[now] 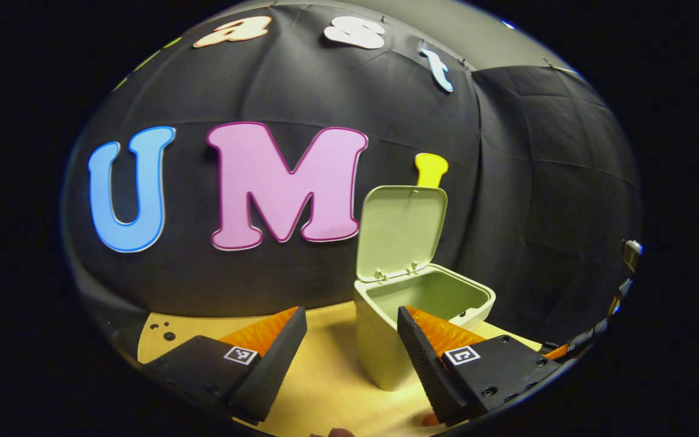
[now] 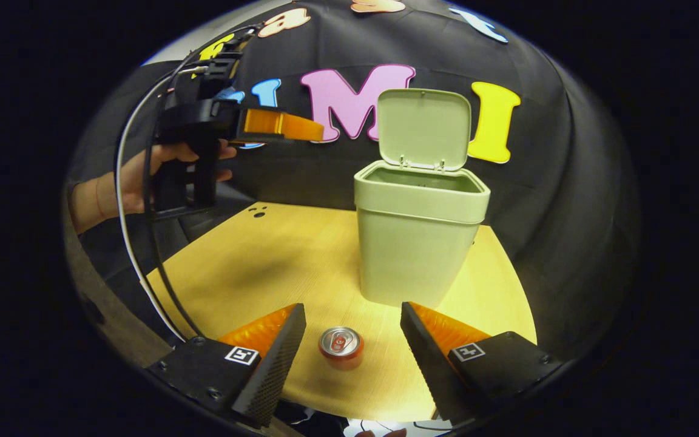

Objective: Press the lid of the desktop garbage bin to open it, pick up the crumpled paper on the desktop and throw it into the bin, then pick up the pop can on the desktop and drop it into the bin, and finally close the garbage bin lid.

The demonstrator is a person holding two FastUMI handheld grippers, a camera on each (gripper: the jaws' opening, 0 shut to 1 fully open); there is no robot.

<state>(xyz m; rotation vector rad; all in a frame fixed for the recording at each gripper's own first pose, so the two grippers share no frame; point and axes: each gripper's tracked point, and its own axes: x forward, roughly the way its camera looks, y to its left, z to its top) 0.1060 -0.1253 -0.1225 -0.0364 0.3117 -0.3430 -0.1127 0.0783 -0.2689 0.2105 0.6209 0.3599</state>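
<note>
**Bin open, can between the right jaws**

The pale green plastic garbage bin (image 2: 421, 243) stands on the light wooden bench (image 2: 276, 255), its hinged lid (image 2: 423, 128) tipped upright. The right gripper (image 2: 352, 340) hovers low with jaws wide — the red pop can (image 2: 340, 347) stands upright between them, untouched. The left gripper (image 1: 351, 346), held in a hand (image 2: 143, 182), hangs high beside the bin, jaws wide and empty.

Count: 1 garbage bin (image 2: 420, 243) w/ 1 lid (image 2: 424, 128), up. 1 pop can (image 2: 340, 346), upright on 1 wooden desktop (image 2: 264, 267). 2 grippers: left gripper (image 1: 352, 340), right gripper (image 2: 352, 340), 2 fingers ea., jaws apart. 1 hand (image 2: 161, 173) seen in right gripper view.
</note>
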